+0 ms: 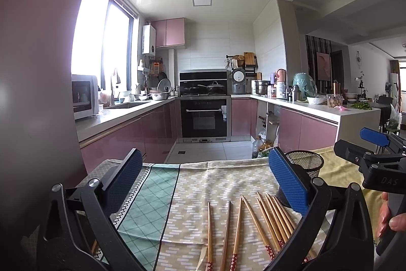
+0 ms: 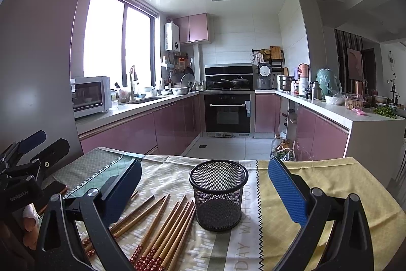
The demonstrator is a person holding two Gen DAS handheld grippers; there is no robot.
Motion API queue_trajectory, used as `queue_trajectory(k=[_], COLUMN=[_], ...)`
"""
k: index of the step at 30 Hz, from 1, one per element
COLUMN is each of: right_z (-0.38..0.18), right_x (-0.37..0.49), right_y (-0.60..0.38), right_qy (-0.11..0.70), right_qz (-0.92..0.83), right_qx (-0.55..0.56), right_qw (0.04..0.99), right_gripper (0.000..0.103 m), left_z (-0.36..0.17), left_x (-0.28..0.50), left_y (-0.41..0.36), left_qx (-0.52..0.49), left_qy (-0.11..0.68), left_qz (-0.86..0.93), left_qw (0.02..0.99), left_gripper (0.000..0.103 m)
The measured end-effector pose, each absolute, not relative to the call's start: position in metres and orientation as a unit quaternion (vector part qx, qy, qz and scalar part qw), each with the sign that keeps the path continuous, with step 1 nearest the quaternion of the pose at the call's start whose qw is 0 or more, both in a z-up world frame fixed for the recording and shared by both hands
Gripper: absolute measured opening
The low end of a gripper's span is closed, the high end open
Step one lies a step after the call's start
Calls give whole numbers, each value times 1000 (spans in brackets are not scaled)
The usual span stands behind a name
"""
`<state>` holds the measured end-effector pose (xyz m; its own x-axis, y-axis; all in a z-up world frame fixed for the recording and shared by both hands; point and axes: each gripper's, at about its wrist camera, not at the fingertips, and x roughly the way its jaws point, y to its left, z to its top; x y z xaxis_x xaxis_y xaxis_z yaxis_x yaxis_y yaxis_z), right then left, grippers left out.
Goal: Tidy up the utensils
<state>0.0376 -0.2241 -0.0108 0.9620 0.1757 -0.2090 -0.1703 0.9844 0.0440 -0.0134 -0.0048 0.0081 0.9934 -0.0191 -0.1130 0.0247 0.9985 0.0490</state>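
Note:
Several wooden chopsticks point(image 1: 253, 225) with red patterned ends lie fanned out on the patterned tablecloth point(image 1: 192, 184). They also show in the right wrist view as loose chopsticks point(image 2: 165, 227) just left of a black mesh cup point(image 2: 218, 197), which stands upright and looks empty. My left gripper point(image 1: 205, 177) hovers open above the cloth, with the chopsticks lying below and between its blue pads. The mesh cup point(image 1: 304, 164) peeks out behind its right pad. My right gripper point(image 2: 205, 184) is open too, its pads either side of the cup and apart from it.
The table's far edge point(image 2: 177, 156) drops to the kitchen floor. The right gripper point(image 1: 375, 156) shows at the right of the left view, with a hand point(image 1: 388, 220) on it. The left gripper point(image 2: 28, 159) appears at the far left of the right view.

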Motion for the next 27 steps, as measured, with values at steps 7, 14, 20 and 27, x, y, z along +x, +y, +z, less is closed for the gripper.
queue_trajectory(k=[7,14,20,27], right_z=[-10,-9,-9,-9], right_x=[36,36,38,38], right_y=[-224,-225,-226,-227], right_qy=[104,105,105,105], right_qz=[89,91,92,93], right_qx=[12,14,16,17], right_qw=[990,990,990,990], right_gripper=[97,97,97,97], left_z=[8,7,7,6], left_x=[-14,-14,-14,-13], left_y=[-5,-5,-5,-3], left_qx=[25,25,24,24], left_qy=[56,55,55,55], left_qz=[-10,-10,-10,-10], left_qw=[998,998,998,998], left_gripper=[98,98,98,98])
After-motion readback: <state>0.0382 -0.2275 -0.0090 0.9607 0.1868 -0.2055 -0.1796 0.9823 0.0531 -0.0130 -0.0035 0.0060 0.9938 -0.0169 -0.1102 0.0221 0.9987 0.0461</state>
